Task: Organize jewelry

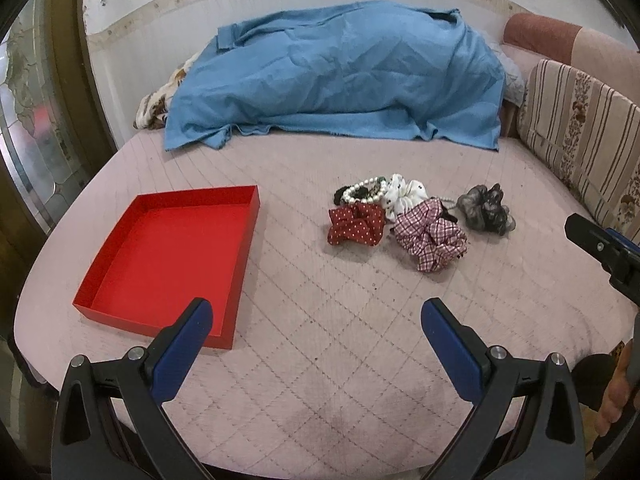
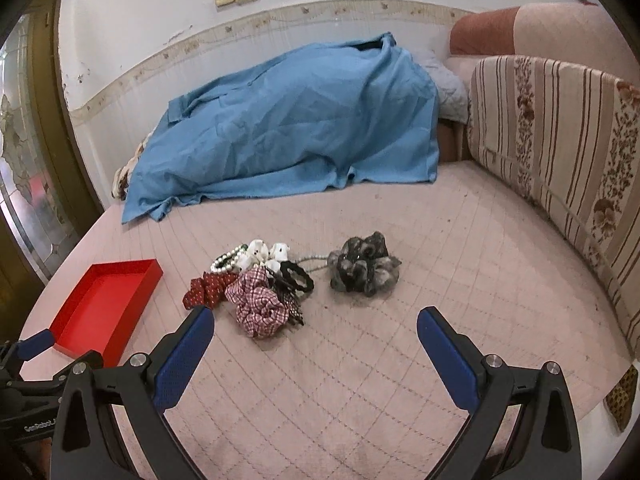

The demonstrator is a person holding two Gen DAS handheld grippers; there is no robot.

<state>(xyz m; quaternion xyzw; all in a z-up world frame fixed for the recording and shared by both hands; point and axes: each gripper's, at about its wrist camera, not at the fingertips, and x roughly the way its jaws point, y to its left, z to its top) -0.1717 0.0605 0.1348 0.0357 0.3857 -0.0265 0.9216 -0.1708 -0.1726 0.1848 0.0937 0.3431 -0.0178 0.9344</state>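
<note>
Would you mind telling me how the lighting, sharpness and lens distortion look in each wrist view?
Left wrist view: soft, even light, faint shadows under the red tray, strong fisheye bending of the bed edge, dark corners. Right wrist view: similarly diffuse, the scrunchie pile sharp, the striped cushion curved by the lens, no glare.

Pink quilted mattress [image 1: 320,320], blue sheet [image 1: 340,76] heaped at far end against scuffed white wall [image 2: 160,8] with floral border. Striped floral cushion [image 2: 560,140] right; patterned glass door [image 1: 32,120] left.
</note>
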